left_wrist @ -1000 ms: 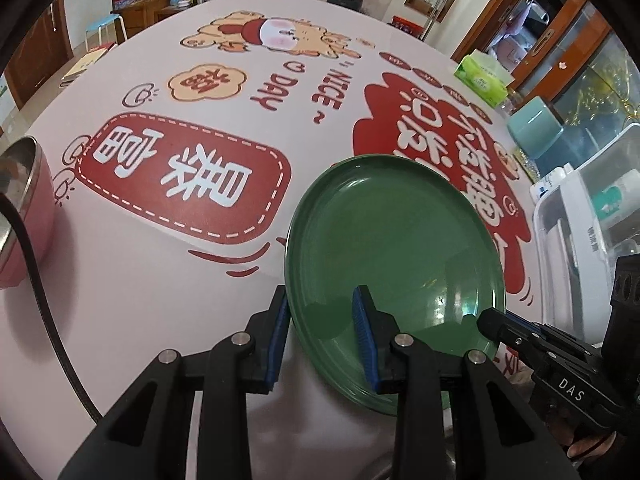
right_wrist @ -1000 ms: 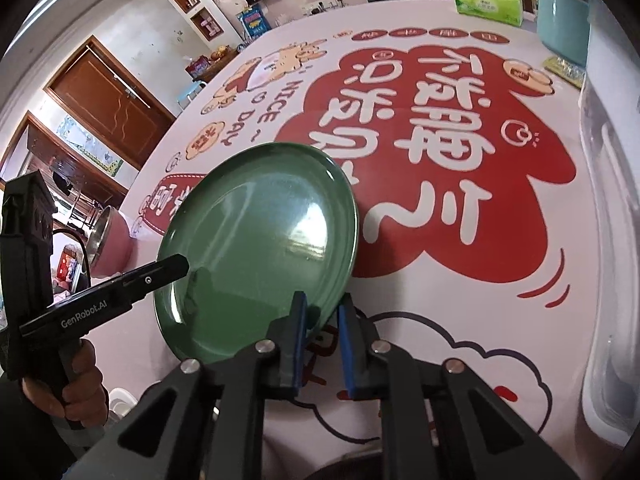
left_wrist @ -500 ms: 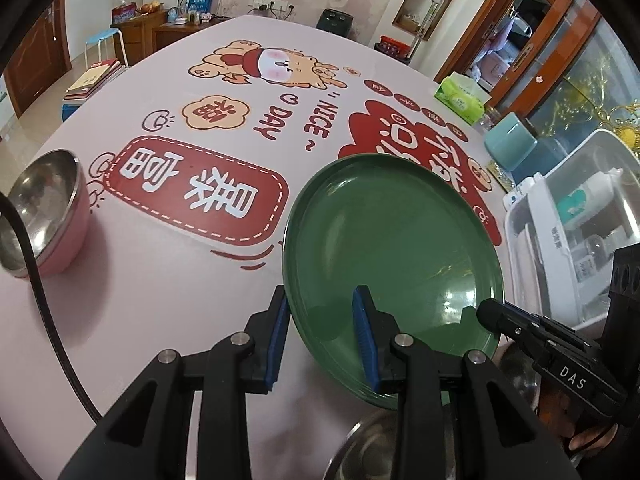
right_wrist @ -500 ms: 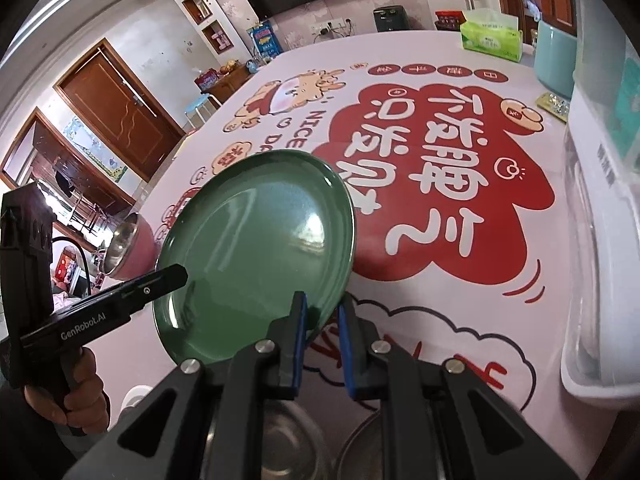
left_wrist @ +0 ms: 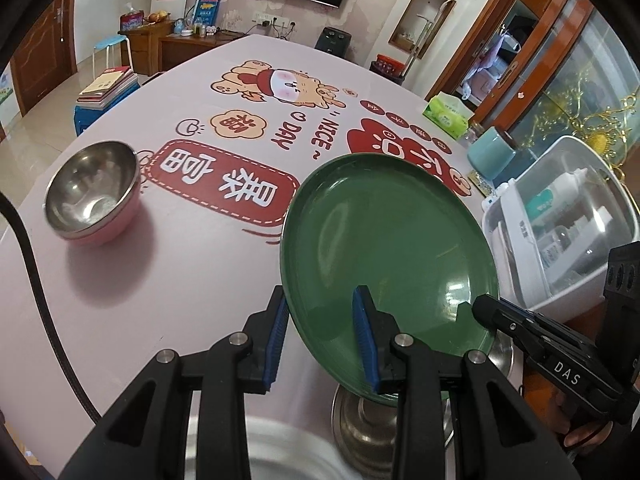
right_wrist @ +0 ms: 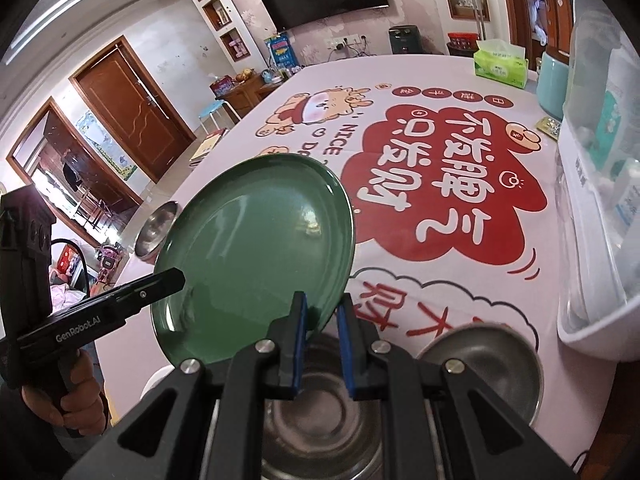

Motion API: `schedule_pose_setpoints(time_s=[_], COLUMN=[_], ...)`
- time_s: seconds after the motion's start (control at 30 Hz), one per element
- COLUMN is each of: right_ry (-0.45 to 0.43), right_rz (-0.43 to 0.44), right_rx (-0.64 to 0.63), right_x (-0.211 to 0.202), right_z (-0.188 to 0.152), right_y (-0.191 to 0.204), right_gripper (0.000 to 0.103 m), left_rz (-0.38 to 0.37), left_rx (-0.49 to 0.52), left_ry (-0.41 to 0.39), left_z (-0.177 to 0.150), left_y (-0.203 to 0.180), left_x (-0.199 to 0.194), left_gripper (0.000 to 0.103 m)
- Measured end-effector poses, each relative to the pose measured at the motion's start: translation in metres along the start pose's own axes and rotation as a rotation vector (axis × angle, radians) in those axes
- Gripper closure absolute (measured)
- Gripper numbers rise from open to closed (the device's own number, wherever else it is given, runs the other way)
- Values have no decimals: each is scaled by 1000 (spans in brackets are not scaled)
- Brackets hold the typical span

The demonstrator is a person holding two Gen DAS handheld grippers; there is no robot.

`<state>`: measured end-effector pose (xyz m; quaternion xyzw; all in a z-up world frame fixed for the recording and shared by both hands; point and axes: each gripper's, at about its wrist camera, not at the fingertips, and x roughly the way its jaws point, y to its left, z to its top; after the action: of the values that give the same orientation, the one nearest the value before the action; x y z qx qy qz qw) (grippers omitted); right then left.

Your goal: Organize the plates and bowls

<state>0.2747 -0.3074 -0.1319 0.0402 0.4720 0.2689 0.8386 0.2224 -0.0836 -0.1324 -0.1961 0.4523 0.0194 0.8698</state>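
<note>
**Left wrist view: green plate held up by both grippers**

Left wrist cam: I've got the green plate [left_wrist: 390, 240] pinched at its near rim by the left gripper [left_wrist: 320, 340], blue pads on either side of the edge, jaws narrow and clamped on it. Plate is tilted, far edge up, clear of the pink tablecloth [left_wrist: 160, 280]. R gripper [left_wrist: 486, 312] shows at the plate's right rim, gripping it too.

Right wrist cam: right gripper [right_wrist: 320, 332] has its pads nearly together w/ the plate rim between them. Left gripper [right_wrist: 176, 278] comes in from the left at the opposite rim, a hand [right_wrist: 66, 396] on its handle.

Pink bowl [left_wrist: 92, 192] w/ steel inside sits on the cloth well to the plate's left. Below the plate, near the table edge: steel bowls [right_wrist: 320, 420], one directly under the R jaws, another [right_wrist: 480, 356] just to its right. White storage box [left_wrist: 560, 232] stands at the right side, tissue pack [left_wrist: 446, 114] and teal container [left_wrist: 490, 156] beyond it.
</note>
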Motion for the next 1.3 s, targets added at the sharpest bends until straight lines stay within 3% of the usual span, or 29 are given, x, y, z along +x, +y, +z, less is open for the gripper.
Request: schedule_pose_setpoints(time_s=[0.9,1.3], right_ry=[-39,-56], right_rz=[2,-45], right_rx=[-98,-29], right_x=[-50,-60], right_z=[-88,-136], right_y=[99,131], right_gripper=[87,87], left_rz=[1,-30], left_rx=[-11,57], left_ry=[-39,22], left_z=[-80,-108], left_y=[52,75], left_x=[-108,-127], left_gripper=[73,73])
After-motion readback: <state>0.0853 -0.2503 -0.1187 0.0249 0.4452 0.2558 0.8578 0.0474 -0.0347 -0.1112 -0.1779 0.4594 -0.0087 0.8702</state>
